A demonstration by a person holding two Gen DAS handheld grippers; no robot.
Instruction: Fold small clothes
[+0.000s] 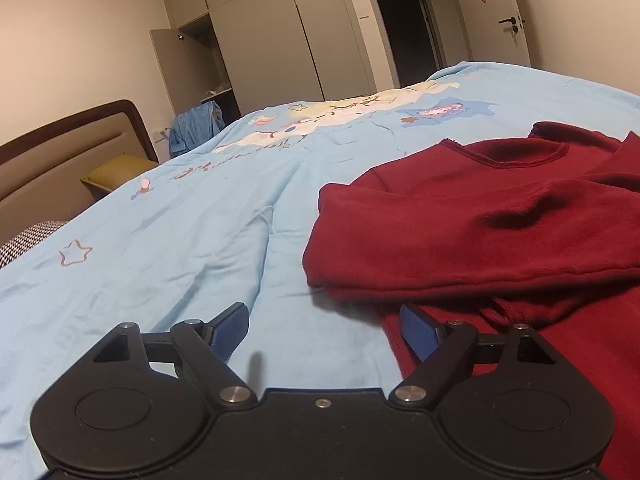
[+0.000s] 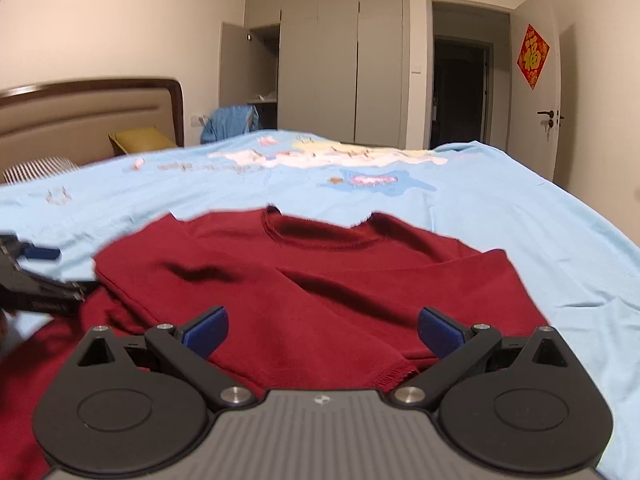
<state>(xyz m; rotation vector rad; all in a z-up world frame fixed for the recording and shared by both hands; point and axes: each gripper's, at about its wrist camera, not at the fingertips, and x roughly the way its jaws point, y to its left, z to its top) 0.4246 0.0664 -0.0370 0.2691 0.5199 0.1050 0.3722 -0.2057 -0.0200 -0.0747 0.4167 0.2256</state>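
My left gripper (image 1: 324, 330) and right gripper (image 2: 323, 332) both stand apart, empty. The red sweater (image 2: 320, 280) lies on the blue sheet (image 1: 160, 240); only my right view shows its whole collar.

The red sweater (image 1: 500, 216) runs off the left wrist view at 3 and 5 o'clock. In the right wrist view its hem is hidden under the right tool (image 2: 322, 330), and the left tool (image 2: 38, 264) is blurred and cut off at 9 o'clock.
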